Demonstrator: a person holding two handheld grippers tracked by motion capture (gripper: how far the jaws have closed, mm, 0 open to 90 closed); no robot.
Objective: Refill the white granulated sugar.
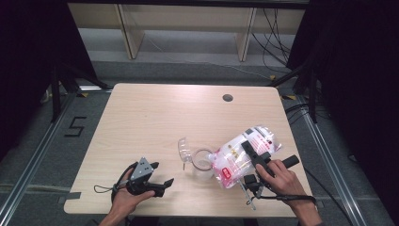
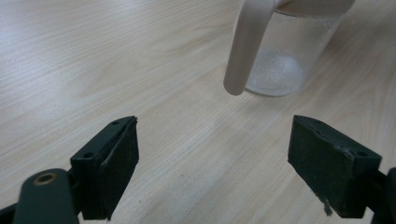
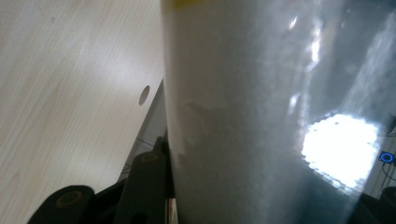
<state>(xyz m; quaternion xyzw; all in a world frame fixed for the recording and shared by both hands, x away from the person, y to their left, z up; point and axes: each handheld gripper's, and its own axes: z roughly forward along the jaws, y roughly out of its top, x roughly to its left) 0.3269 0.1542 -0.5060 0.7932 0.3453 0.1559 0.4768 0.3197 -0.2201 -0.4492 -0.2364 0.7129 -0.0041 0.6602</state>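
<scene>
The right tongs (image 1: 256, 157) are clamped on a clear plastic bag (image 1: 244, 155) of white granules with red printing, one jaw on each flank, so they stand partly spread around its bulk. The bag is tilted over, its lower end reaching down to the mouth of a clear pitcher (image 1: 202, 162) that stands upright on the desk (image 1: 155, 117) near the front edge, toward the right of centre. In the right gripper view the bag (image 3: 261, 116) fills the space just ahead of the camera, pressed against the black jaw at the lower left, with the pale desk (image 3: 70, 93) and its round cable hole (image 3: 144, 94) beyond. The pitcher's hinged lid (image 1: 182, 146) stands flipped back on its left side. The left tongs (image 1: 153, 181) lie low over the desk at the front left, gaping wide with nothing between the pads. In the left gripper view they (image 2: 212, 163) face the pitcher (image 2: 289, 51), whose handle (image 2: 245, 46) hangs just ahead of them, apart from both pads; a thin layer of white grains covers the pitcher's bottom.
</scene>
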